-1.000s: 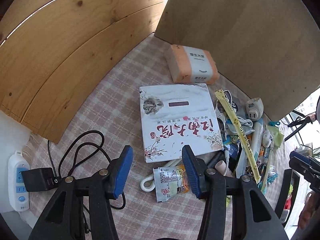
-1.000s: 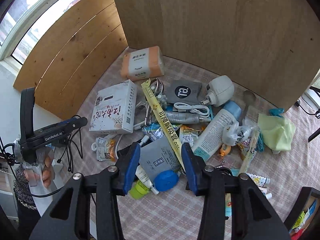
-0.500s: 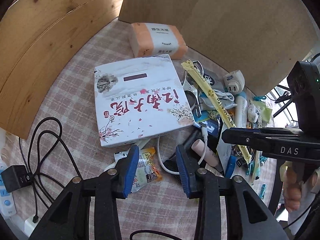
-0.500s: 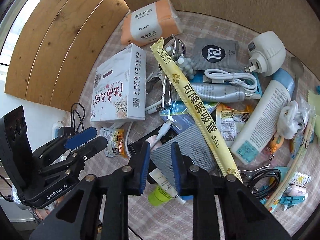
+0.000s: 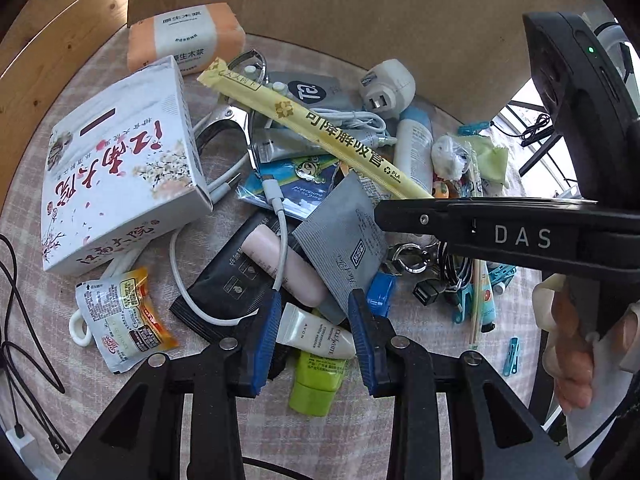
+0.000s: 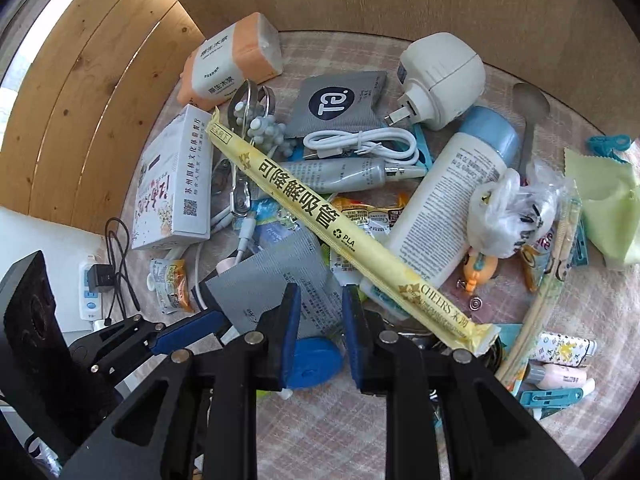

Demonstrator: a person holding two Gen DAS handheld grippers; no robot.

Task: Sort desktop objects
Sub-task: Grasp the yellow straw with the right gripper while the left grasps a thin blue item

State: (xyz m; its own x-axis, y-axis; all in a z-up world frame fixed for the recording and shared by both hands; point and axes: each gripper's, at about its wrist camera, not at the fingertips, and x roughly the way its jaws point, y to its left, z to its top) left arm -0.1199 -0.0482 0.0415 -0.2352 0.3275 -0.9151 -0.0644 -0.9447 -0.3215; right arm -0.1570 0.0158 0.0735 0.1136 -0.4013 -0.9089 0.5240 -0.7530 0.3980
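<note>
A pile of small items covers the checked cloth. My left gripper [image 5: 314,300] hangs low over a white cream tube [image 5: 316,330] and a green-capped tube [image 5: 316,380]. Its jaws are closing; the white tube lies between the blue pads [image 5: 264,340], which are not pressing on it. My right gripper [image 6: 321,292] is partly open over the edge of a grey sachet [image 6: 280,280], with a blue round item [image 6: 316,360] below. In the left wrist view its tip [image 5: 380,212] sits at the sachet's [image 5: 344,240] corner. A long yellow straw pack [image 6: 340,236] crosses the pile.
A white printed box [image 5: 116,168] and an orange tissue pack [image 5: 184,36] lie at the left. A lotion bottle [image 6: 444,208], plug adapter [image 6: 440,76] and green cloth [image 6: 604,200] are at the right. Wooden panels wall the back. A power strip [image 6: 90,288] sits off the cloth.
Both grippers have narrowed their jaws and come down closer to the pile. The left one swung from beside the white box to over the tubes.
</note>
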